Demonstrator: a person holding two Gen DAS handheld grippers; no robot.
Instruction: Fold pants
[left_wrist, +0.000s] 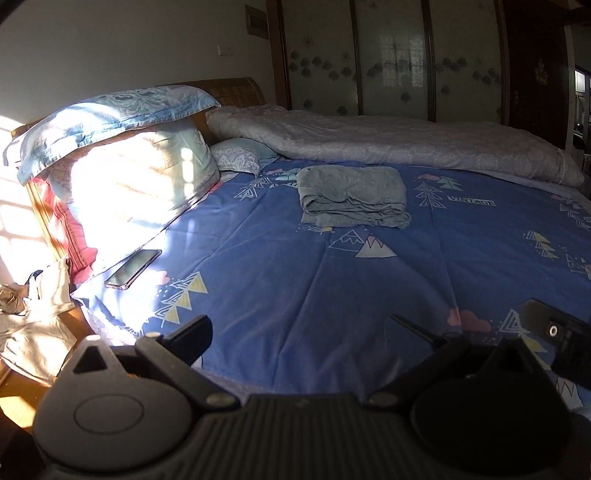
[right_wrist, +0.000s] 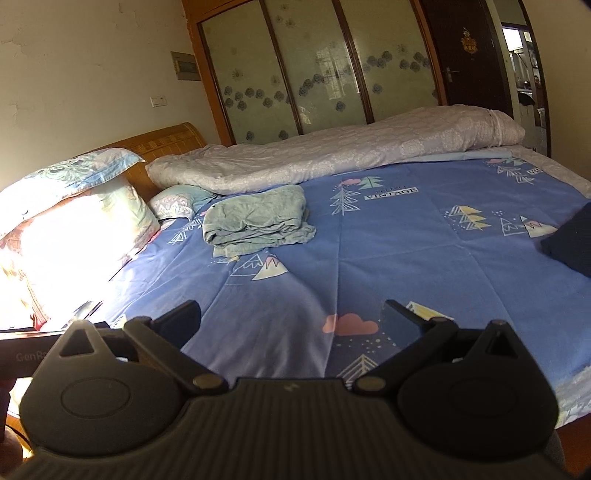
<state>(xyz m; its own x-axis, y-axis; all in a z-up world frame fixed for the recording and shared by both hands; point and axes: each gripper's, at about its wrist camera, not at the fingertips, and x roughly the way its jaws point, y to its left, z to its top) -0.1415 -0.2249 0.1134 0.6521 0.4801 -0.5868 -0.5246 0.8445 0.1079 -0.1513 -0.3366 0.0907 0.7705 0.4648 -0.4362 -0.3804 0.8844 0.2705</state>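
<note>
The grey-green pants (left_wrist: 352, 195) lie folded into a thick rectangle on the blue patterned bed sheet (left_wrist: 295, 288), far ahead of both grippers. They also show in the right wrist view (right_wrist: 256, 219), toward the pillows. My left gripper (left_wrist: 299, 325) is open and empty, low over the near edge of the bed. My right gripper (right_wrist: 290, 314) is open and empty, also over the near part of the sheet (right_wrist: 388, 266). Part of the right gripper (left_wrist: 561, 339) shows at the right edge of the left wrist view.
Stacked pillows (left_wrist: 129, 177) lean on the wooden headboard at the left. A phone (left_wrist: 133, 267) lies on the sheet by the pillows. A rolled pale quilt (left_wrist: 388, 144) runs along the far side. A dark cushion (right_wrist: 572, 240) sits at the right edge.
</note>
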